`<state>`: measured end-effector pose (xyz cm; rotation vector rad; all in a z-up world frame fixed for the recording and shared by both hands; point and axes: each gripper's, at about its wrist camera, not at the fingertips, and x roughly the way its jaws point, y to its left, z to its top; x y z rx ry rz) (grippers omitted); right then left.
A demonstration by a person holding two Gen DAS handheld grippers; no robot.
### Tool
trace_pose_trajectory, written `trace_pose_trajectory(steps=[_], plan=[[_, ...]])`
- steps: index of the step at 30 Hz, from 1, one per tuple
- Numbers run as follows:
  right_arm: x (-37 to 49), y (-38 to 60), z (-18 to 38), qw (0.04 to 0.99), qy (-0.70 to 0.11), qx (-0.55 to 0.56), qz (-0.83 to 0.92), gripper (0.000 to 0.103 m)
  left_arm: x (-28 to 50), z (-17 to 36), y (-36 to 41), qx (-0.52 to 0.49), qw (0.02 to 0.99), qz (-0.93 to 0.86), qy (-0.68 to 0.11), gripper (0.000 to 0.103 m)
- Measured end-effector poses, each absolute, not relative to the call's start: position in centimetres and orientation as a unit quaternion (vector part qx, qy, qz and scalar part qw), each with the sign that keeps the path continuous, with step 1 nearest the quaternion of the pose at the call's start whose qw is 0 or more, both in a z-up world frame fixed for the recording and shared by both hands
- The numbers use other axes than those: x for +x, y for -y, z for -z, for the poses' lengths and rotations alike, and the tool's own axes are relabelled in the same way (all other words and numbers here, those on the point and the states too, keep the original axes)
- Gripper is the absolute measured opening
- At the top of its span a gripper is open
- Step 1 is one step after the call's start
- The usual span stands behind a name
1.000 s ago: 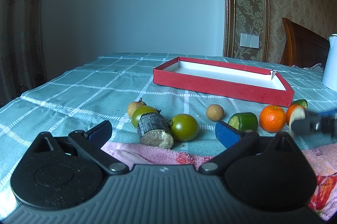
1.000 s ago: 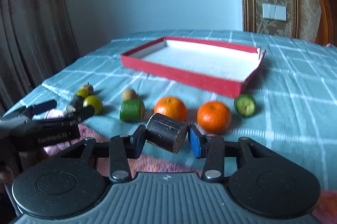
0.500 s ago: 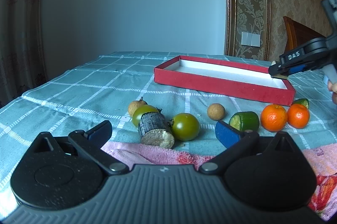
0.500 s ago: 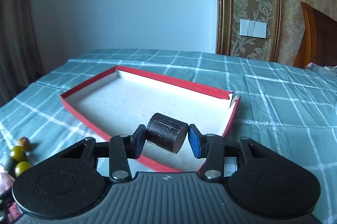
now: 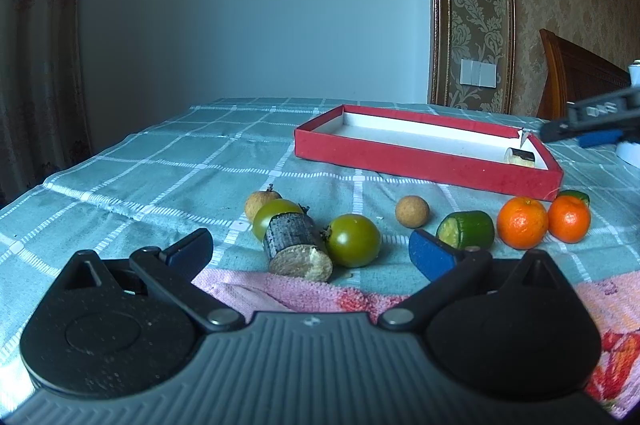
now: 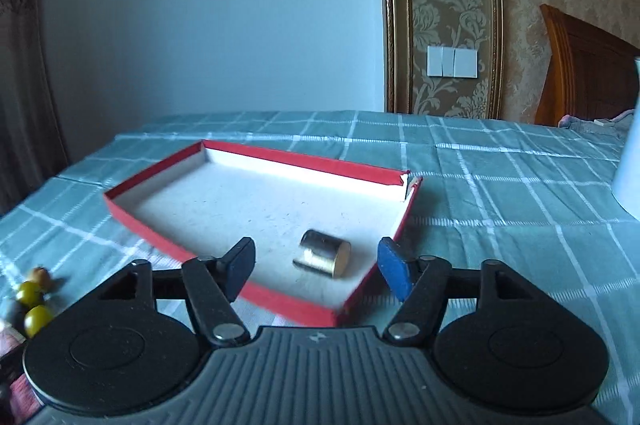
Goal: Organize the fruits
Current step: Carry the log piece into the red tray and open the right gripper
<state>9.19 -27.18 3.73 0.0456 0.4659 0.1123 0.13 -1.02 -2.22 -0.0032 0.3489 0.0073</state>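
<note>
Orange mandarins (image 5: 522, 228), left view only

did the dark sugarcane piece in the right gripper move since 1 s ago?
Yes. The sugarcane piece went from above the oranges into the red tray, near its right corner; the right gripper has just opened, releasing it.

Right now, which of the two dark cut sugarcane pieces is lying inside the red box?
The smaller dark sugarcane piece, lying on its side near the red cardboard box's torn corner. The other dark sugarcane piece lies outside on the tablecloth, between two green tomatoes.

Matt cardboard tray (image 6: 362, 172), woven checked tablecloth (image 5: 160, 161), fluffy pink towel (image 5: 304, 291)
</note>
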Motion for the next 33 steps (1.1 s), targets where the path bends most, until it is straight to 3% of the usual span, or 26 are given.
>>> trace_pose_trajectory(steps=[9, 17, 21, 33], plan=[[1.6, 27.4, -1.1, 0.965, -0.25, 0.037, -0.064, 0.079, 0.1, 2.2, 1.3, 0.007, 0.984, -0.007, -0.176, 0.103], [3.0, 26.0, 0.6, 0.949, -0.312, 0.007, -0.041, 0.083, 0.7, 2.2, 1.5, 0.015, 0.98, -0.016, -0.196, 0.103], [3.4, 26.0, 0.9, 0.944, -0.328, 0.004, -0.031, 0.095, 0.9, 2.2, 1.6, 0.022, 0.978, -0.012, -0.207, 0.103], [3.8, 26.0, 1.0, 0.942, -0.333, 0.002, -0.037, 0.099, 1.7, 2.2, 1.6, 0.011, 0.971, 0.008, -0.24, 0.103]])
